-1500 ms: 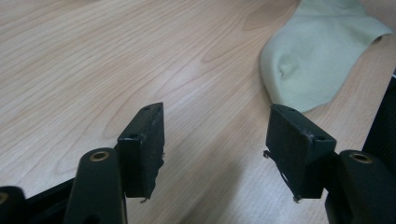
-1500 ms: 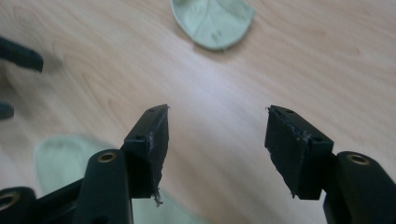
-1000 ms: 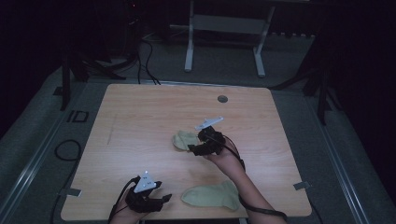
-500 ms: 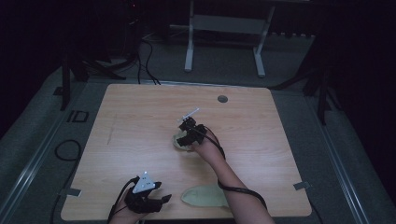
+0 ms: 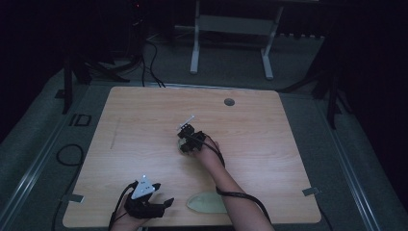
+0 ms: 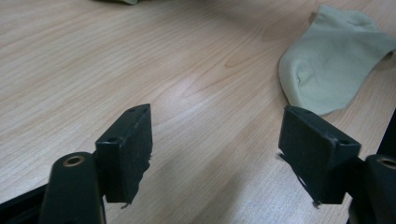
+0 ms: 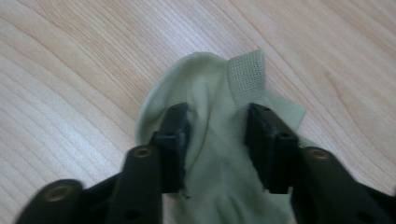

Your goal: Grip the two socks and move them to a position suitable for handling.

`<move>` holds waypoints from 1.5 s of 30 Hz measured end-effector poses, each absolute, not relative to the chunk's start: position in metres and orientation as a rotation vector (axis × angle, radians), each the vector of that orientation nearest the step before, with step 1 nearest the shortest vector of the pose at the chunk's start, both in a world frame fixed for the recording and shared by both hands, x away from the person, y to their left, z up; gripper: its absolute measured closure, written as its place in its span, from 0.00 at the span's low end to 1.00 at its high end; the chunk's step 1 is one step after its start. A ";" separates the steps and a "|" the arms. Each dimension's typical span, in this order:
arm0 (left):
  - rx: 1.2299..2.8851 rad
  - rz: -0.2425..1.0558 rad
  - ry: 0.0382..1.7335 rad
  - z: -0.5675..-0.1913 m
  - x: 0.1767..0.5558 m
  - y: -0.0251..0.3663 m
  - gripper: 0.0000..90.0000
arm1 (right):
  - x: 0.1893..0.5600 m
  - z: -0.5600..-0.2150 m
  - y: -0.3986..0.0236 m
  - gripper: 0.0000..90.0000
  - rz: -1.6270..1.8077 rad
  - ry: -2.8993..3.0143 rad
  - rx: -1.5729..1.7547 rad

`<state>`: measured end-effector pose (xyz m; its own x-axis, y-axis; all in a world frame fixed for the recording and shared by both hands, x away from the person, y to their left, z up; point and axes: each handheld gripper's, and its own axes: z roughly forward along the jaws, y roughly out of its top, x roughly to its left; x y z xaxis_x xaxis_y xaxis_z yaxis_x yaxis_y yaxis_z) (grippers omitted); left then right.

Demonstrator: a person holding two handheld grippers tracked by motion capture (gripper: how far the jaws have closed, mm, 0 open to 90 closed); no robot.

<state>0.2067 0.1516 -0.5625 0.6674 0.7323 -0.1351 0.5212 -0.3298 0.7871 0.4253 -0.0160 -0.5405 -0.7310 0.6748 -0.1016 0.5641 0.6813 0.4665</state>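
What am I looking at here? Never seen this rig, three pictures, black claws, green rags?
No robot: a person holds a hand-held two-fingered gripper in each hand at a light wooden table. One camera looks down from above; one rides on each gripper.

Two pale green fabric socks lie there. The right gripper sits on the middle sock, and its fingers have just been closing with a fold of cloth between them; whether they pinch it yet I can't tell. The left gripper, fingers just opened wider and empty, is near the other sock at the table's near edge.
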 end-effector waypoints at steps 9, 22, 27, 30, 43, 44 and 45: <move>2.005 0.300 0.974 -0.564 0.205 0.154 0.28 | 0.419 -0.538 -0.015 0.93 0.609 2.567 0.967; 2.019 0.291 0.978 -0.565 0.205 0.151 0.28 | 0.390 -0.488 -0.067 0.93 0.744 2.511 0.947; 2.024 0.283 0.980 -0.566 0.204 0.147 0.28 | 0.369 -0.478 -0.090 0.93 0.770 2.481 0.954; 2.029 0.283 0.978 -0.566 0.204 0.145 0.28 | 0.356 -0.478 -0.103 0.93 0.774 2.481 0.963; 2.038 0.292 0.983 -0.567 0.206 0.141 0.28 | 0.304 -0.513 -0.132 0.93 0.789 2.507 1.018; 2.034 0.288 0.984 -0.567 0.206 0.140 0.28 | 0.304 -0.513 -0.132 0.93 0.789 2.507 1.018; 2.035 0.289 0.983 -0.567 0.207 0.140 0.28 | 0.303 -0.516 -0.132 0.93 0.786 2.511 1.025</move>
<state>0.2067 0.1400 -0.5671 0.6661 0.7325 -0.1410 0.5397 -0.3427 0.7690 0.3031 -0.1317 -0.5164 -0.6928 0.7166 -0.0807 0.5428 0.5919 0.5958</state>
